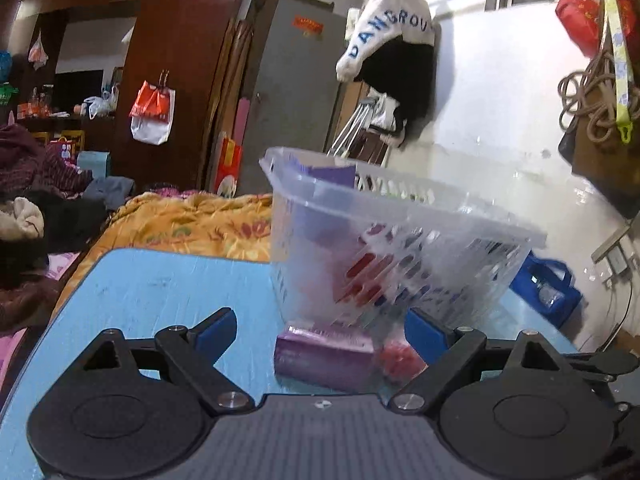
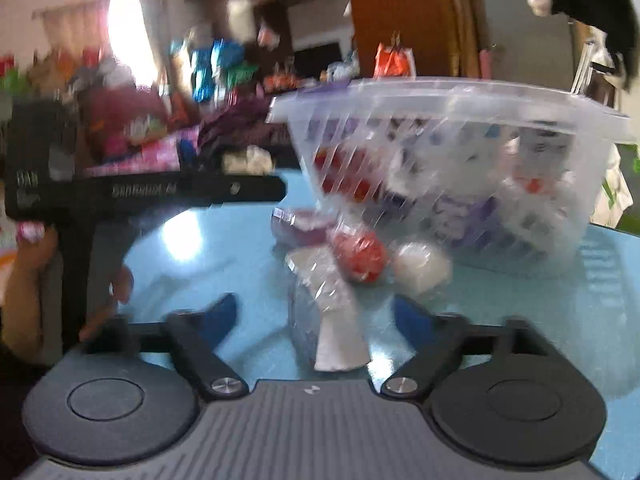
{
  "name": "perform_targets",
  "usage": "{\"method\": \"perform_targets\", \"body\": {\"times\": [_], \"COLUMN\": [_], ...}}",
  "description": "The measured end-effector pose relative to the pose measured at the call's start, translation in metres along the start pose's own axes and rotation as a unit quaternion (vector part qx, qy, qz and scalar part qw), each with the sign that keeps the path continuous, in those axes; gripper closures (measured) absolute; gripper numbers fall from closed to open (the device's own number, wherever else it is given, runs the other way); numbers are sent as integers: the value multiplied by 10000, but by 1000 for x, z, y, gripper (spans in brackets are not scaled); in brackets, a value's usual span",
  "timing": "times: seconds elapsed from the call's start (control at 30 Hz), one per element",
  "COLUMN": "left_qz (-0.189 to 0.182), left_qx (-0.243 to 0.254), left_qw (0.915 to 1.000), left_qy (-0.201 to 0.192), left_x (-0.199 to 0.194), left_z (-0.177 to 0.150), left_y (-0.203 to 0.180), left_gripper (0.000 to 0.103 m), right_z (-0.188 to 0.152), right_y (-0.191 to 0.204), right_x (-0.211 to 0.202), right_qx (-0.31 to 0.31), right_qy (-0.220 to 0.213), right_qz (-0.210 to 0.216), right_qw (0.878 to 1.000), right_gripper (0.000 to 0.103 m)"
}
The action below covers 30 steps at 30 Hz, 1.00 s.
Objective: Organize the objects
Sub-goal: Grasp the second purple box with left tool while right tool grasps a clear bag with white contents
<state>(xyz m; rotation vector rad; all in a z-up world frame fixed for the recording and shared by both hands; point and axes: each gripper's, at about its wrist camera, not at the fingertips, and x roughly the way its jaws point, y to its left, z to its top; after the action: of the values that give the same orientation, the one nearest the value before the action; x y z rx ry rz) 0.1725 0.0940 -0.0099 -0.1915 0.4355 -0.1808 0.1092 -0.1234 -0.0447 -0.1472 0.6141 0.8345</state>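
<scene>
Care matters here: the loose items on the blue table point(image 1: 152, 280) lie close together, so each claw should take one only. The left gripper point(image 1: 318, 338) hangs released, angled down, a purple packet point(image 1: 324, 354) just ahead between its pads, untouched. The right gripper point(image 2: 314, 320), tilted down, stands apart around a white wrapped packet point(image 2: 332, 320), not pressing. The clear basket point(image 2: 440, 96) stands beyond.

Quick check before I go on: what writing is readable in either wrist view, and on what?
"DANGROU", blue letters, on the white hanging garment; cut off at the fold.
Orange sticker on the grey door: too small to read.
White lettering on the black handheld device: blurred, unreadable.
Packets in the clear basket: blurred.
</scene>
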Motion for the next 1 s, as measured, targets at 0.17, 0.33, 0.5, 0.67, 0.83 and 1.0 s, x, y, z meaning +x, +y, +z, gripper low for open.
{"method": "perform_targets", "body": {"times": [0.17, 0.33, 0.5, 0.67, 0.83, 1.0], "left_qz": [24, 210, 419, 544, 595, 459], "left_qx": [370, 534, 642, 623, 631, 452], "left_qw": [9989, 9964, 9939, 9928, 9939, 9977], "left_qy": [275, 618, 788, 868, 688, 188], "left_x": [8, 25, 34, 40, 31, 4], "left_z": [-7, -8, -7, -6, -9, -13], "left_y": [-11, -17, -20, -21, -22, -21], "left_gripper": [10, 10, 10, 13, 33, 33], "right_z": [-10, -24, -27, -32, -35, -36], "right_y": [-22, -48, -43, -46, -48, -48], "right_x": [-31, -50, -50, -61, -67, -68], "right_qx": [330, 763, 650, 780, 831, 794], "right_qy": [-592, -897, -968, -1144, -1266, -1337], "right_qz": [-174, -237, -297, -231, -215, -225], "right_qw": [9975, 9928, 9927, 9901, 9882, 9876], "right_gripper": [64, 64, 64, 64, 63, 63]}}
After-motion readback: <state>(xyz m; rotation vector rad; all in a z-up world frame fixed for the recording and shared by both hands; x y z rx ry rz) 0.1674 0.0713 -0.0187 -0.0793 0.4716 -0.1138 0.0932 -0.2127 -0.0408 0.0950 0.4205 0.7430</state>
